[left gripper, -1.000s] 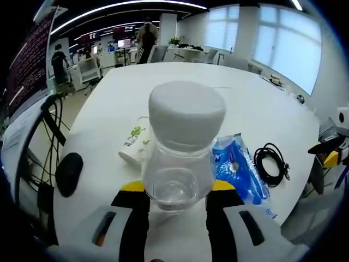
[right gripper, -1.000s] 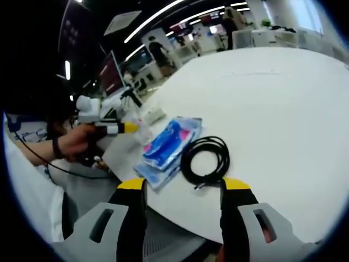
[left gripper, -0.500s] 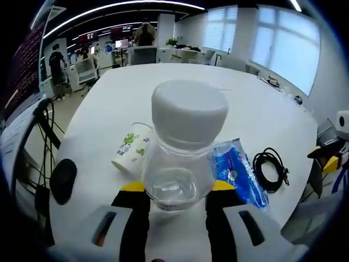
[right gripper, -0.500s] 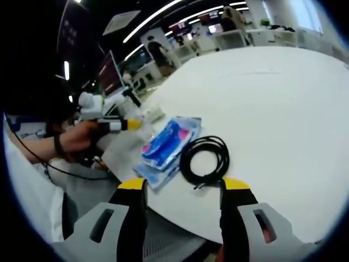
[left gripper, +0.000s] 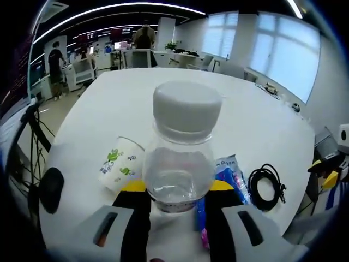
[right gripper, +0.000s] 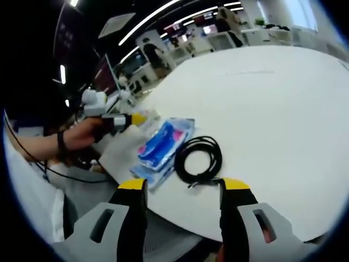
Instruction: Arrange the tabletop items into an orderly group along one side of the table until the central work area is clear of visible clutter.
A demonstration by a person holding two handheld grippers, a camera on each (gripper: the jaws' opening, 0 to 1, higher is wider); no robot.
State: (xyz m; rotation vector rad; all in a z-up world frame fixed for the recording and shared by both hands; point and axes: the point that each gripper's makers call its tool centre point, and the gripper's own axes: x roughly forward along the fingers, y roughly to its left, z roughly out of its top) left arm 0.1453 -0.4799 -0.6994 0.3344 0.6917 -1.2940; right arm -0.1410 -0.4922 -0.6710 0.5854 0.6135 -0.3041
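An open-plan office is seen beyond the large white table (left gripper: pixel 109 103). Long strip lights (left gripper: pixel 114 7) are mounted along a dark ceiling. Bright windows (left gripper: pixel 275 52) are set along the wall on the right of the left gripper view. Desks with monitors (left gripper: pixel 124 43), office chairs (left gripper: pixel 139 57) and a potted plant (left gripper: pixel 173 45) are placed further back, where people are standing (left gripper: pixel 56 64).

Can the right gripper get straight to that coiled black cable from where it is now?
Probably yes: the right gripper is open, and the coiled black cable lies just ahead of its jaws on the white table, nothing between.
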